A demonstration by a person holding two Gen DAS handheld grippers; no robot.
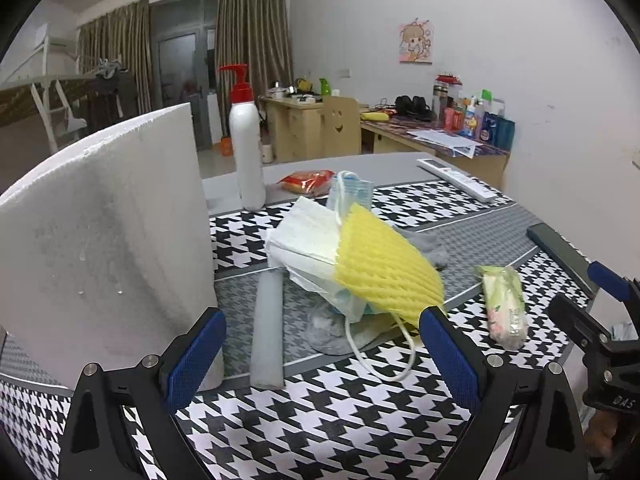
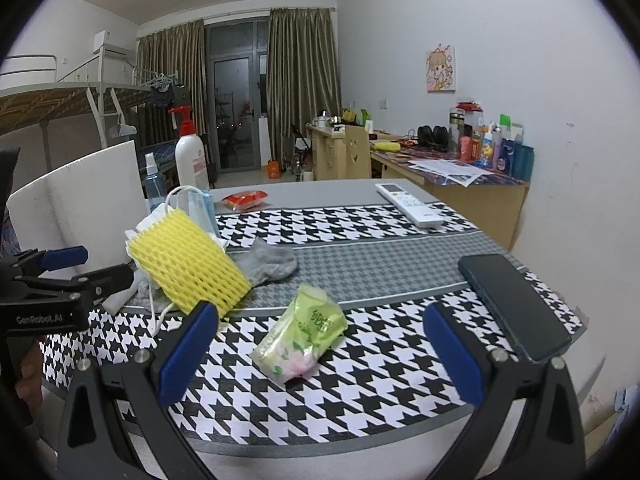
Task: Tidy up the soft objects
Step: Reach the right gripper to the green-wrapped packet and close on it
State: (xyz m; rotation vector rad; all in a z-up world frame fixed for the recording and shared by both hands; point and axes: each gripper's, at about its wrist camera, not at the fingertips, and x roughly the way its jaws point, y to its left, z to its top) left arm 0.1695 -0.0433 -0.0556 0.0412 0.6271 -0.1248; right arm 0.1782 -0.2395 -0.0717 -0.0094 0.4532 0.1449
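Observation:
A pile of soft things lies mid-table: a yellow foam net [image 1: 386, 262] [image 2: 188, 262] on top of white and blue face masks [image 1: 308, 236] [image 2: 200, 208] and a grey sock [image 1: 428, 246] [image 2: 268, 264]. A green tissue pack [image 1: 505, 306] [image 2: 306, 332] lies apart, to the pile's right. My left gripper [image 1: 322, 354] is open and empty, just in front of the pile. My right gripper [image 2: 320, 346] is open and empty, its fingers either side of the tissue pack and a little short of it.
A white foam board [image 1: 104, 240] [image 2: 80, 204] stands at the left. A pale stick [image 1: 268, 328] lies beside it. A pump bottle [image 1: 248, 148] [image 2: 191, 160], a red packet [image 1: 306, 180] [image 2: 245, 199], a remote [image 1: 460, 179] [image 2: 410, 204] and a phone [image 2: 514, 306] [image 1: 560, 246] are on the table.

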